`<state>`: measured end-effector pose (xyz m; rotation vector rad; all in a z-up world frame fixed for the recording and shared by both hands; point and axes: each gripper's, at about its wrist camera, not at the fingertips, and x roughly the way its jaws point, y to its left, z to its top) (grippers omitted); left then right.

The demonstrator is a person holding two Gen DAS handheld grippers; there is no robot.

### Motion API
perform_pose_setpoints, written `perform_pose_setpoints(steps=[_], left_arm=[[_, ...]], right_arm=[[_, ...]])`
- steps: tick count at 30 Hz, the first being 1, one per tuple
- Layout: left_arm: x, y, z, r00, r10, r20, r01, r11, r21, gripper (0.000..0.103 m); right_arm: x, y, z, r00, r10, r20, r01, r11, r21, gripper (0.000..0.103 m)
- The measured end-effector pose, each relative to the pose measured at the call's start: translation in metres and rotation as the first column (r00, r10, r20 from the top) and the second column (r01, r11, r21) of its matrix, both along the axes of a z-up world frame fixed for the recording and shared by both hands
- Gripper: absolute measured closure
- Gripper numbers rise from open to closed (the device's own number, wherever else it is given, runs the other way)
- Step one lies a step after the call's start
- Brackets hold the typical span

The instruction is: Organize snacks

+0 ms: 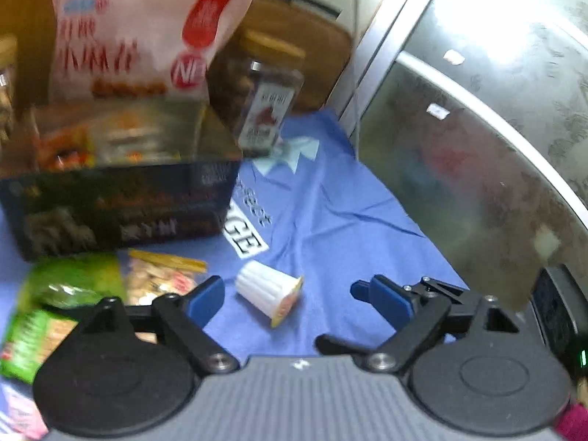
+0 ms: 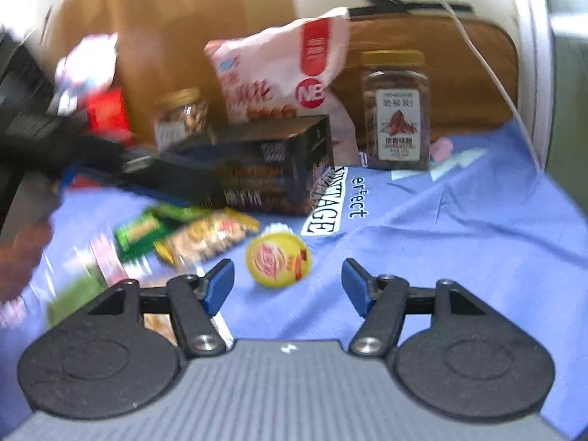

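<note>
bare blue cloth [image 2: 459, 257] right of jelly cup [image 2: 278, 259], dark box [image 2: 272, 172] blocking behind

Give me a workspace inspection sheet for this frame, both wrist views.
Surface: blue cloth, wrinkled, printed lettering.
Job's things: dark box with pink snack bag standing in it; white jelly cup on its side, yellow lid; tall nut jar upright right of the box; small nut jar behind it.
Clutter: green packet and peanut packet loose left of the cup.
Grippers: left gripper open, empty; right gripper open, empty.
Cables: white cable hanging at the back.
Surroundings: wooden board; metallic panel.
</note>
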<state>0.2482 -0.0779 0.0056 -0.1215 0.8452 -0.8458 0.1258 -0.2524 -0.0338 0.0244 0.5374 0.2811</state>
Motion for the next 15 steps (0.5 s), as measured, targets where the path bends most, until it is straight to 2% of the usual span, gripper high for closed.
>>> perform_pose_setpoints(steps=[1, 4, 7, 9, 10, 11, 13, 15], left_arm=[[0.002, -0.004, -0.004, 1.000, 0.011, -0.012, -0.011, 1.000, 0.009, 0.025], [0.001, -0.010, -0.012, 0.999, 0.032, -0.013, -0.032, 0.998, 0.051, 0.029], [-0.002, -0.020, -0.017, 0.999, 0.023, 0.027, -0.026, 0.994, 0.107, 0.044], [-0.008, -0.027, -0.020, 0.997, 0.022, 0.078, -0.034, 0.988, 0.153, 0.059], [-0.010, -0.032, -0.022, 0.994, 0.015, 0.107, -0.034, 0.984, 0.177, 0.070], [-0.011, -0.035, -0.024, 0.992, 0.015, 0.126, -0.040, 0.979, 0.199, 0.075], [-0.015, -0.035, -0.023, 0.988, 0.017, 0.155, -0.049, 0.977, 0.207, 0.077], [-0.016, -0.033, -0.020, 0.989, 0.020, 0.145, -0.049, 0.980, 0.194, 0.080]], right_arm=[[0.004, 0.003, -0.001, 1.000, 0.015, 0.002, -0.015, 1.000, -0.028, 0.036], [0.013, 0.008, -0.004, 0.998, 0.065, 0.008, -0.064, 0.995, -0.078, 0.036], [0.023, 0.011, -0.010, 0.995, 0.099, -0.010, -0.099, 0.990, -0.100, 0.036], [0.032, 0.013, -0.016, 0.994, 0.106, -0.037, -0.109, 0.988, -0.105, 0.037], [0.035, 0.014, -0.020, 0.992, 0.112, -0.051, -0.117, 0.987, -0.106, 0.040], [0.034, 0.014, -0.020, 0.992, 0.118, -0.049, -0.123, 0.987, -0.106, 0.054], [0.029, 0.014, -0.018, 0.994, 0.110, -0.020, -0.111, 0.987, -0.119, 0.055], [0.023, 0.015, -0.016, 0.995, 0.103, 0.010, -0.101, 0.986, -0.133, 0.055]])
